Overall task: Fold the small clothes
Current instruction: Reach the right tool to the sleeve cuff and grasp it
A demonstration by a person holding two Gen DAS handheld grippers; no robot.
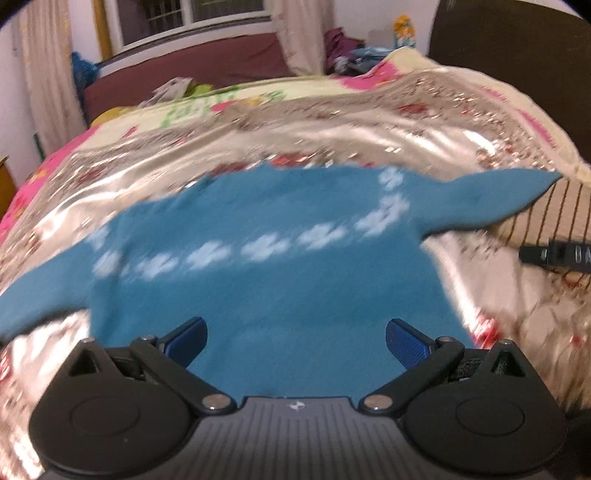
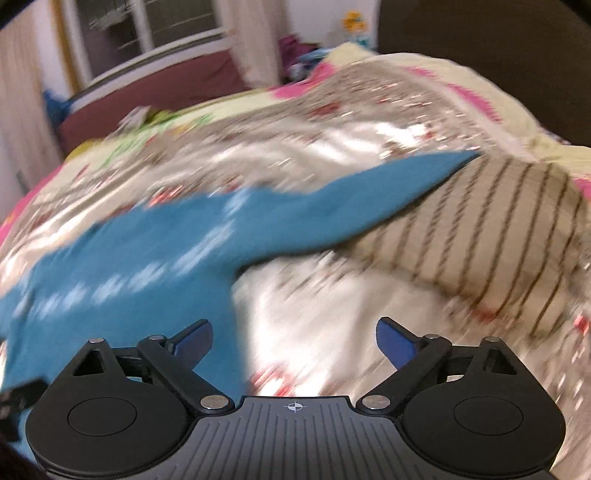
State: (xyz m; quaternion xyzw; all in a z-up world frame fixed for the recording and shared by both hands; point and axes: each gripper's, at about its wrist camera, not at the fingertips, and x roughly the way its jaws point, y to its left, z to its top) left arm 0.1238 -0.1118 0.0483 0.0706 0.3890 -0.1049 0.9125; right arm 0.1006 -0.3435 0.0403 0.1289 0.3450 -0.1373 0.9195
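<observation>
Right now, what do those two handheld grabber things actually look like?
Both match: the left gripper and right gripper have black linkage arms with silver rivets, round black discs, a ribbed grey body bearing a small crosshair mark, and blue textured pads. No sleeves or cables show.

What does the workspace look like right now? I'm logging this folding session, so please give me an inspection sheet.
Surface: bed with a shiny patterned bedspread, wrinkled.
Job's things: blue sweater spread flat, both sleeves out; its right sleeve tip lies on a striped garment.
Clutter: papers and a heap of clothes at the far side of the bed.
Grippers: left gripper open over the sweater's hem, holding nothing; right gripper open, empty, over the sweater's edge and the bedspread.
Cables: nothing seen.
Surroundings: window, curtains, dark headboard. Both views are motion-blurred.
</observation>
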